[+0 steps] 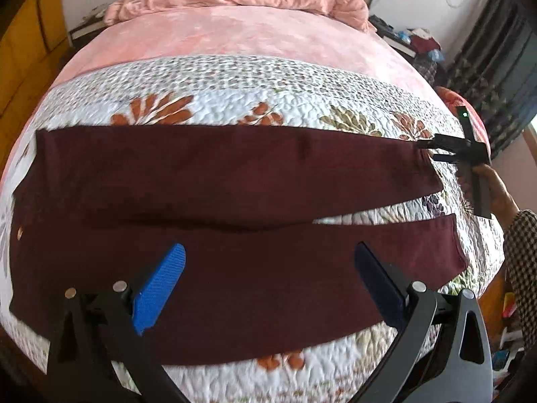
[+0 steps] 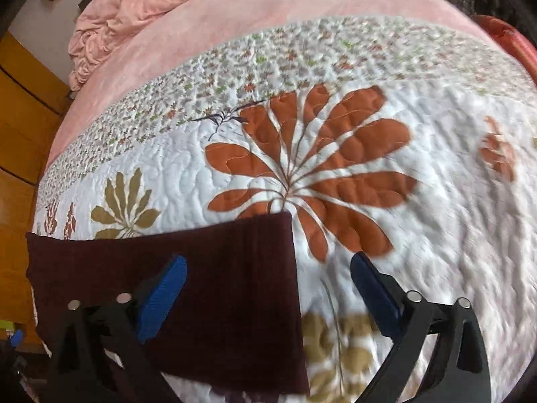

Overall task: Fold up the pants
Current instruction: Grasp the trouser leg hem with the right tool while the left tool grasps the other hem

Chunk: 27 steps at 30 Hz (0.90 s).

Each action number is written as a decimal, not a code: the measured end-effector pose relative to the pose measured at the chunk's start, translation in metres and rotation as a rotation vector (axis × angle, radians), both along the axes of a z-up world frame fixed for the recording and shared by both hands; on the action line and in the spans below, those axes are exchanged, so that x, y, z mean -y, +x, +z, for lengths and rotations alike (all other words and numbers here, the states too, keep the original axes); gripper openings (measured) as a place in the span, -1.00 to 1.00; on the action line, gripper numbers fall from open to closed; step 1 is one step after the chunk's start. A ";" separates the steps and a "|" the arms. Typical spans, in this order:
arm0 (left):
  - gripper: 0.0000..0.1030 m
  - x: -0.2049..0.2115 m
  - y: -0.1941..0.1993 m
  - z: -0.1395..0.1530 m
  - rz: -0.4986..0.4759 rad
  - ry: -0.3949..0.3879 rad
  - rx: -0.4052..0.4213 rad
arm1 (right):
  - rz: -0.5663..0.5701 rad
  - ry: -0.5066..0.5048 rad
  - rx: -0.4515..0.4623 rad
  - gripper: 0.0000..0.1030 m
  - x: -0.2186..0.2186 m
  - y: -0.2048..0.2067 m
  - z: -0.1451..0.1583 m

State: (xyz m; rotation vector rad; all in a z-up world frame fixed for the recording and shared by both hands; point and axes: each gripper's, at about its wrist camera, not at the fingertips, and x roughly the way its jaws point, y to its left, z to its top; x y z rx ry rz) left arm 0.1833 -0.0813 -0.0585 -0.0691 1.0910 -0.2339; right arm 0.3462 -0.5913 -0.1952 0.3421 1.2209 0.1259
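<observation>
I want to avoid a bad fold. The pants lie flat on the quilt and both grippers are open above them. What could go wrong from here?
1. The right gripper straddles the hem of the far leg, one finger over bare quilt. It might pinch quilt along with the cloth.
2. The two legs split apart toward the hems, so a lengthwise fold may end uneven.
3. The left gripper hangs over mid-leg on the pants; grabbing there could bunch them.

blur: quilt (image 2: 470, 235) (right side) | cut off: pants (image 2: 201, 285) bottom edge
</observation>
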 end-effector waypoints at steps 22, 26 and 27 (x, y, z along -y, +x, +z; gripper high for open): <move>0.94 0.164 0.186 -0.053 -0.713 -0.038 -0.058 | 0.438 0.065 0.454 -0.52 -0.017 -0.078 0.127; 0.94 0.176 0.206 -0.066 -0.798 -0.160 -0.190 | 0.458 0.101 0.486 -0.52 -0.017 -0.087 0.134; 0.94 0.178 0.211 -0.070 -0.798 -0.174 -0.220 | 0.462 0.104 0.495 -0.52 -0.017 -0.089 0.136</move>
